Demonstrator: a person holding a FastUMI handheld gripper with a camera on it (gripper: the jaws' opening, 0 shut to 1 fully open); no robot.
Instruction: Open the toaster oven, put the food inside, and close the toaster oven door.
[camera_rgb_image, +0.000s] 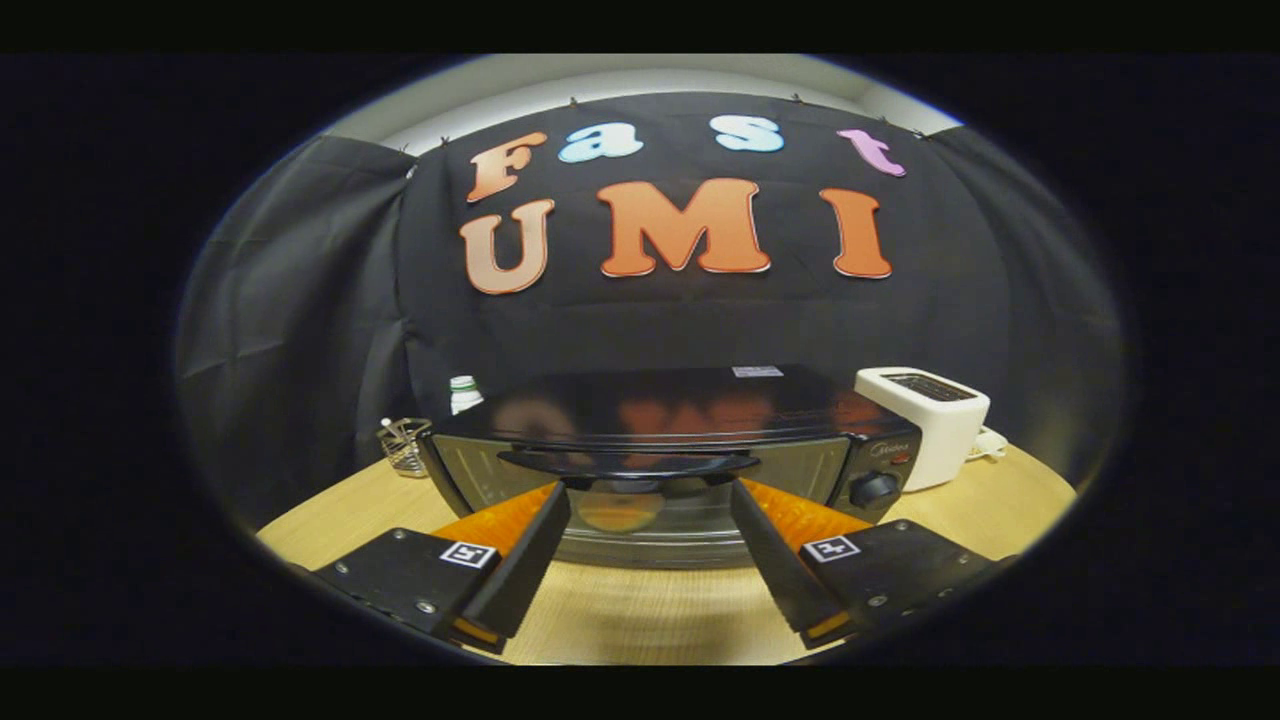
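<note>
We see the toaster oven (660, 455) door shut, something round behind its glass, fingers (650, 500) spread wide and empty just before the handle (628, 463): fits pre-opening or just-closed.

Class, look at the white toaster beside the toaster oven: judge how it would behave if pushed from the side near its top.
The toaster is a rigid box, so it probably keeps its shape. It looks taller than wide, so a high push might tip it. On the smooth wooden table it may slide instead. The gripper is open, by the oven door.

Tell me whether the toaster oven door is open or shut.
Shut: the door stands upright, flush with the toaster oven, handle at top. The open gripper holds nothing.
</note>
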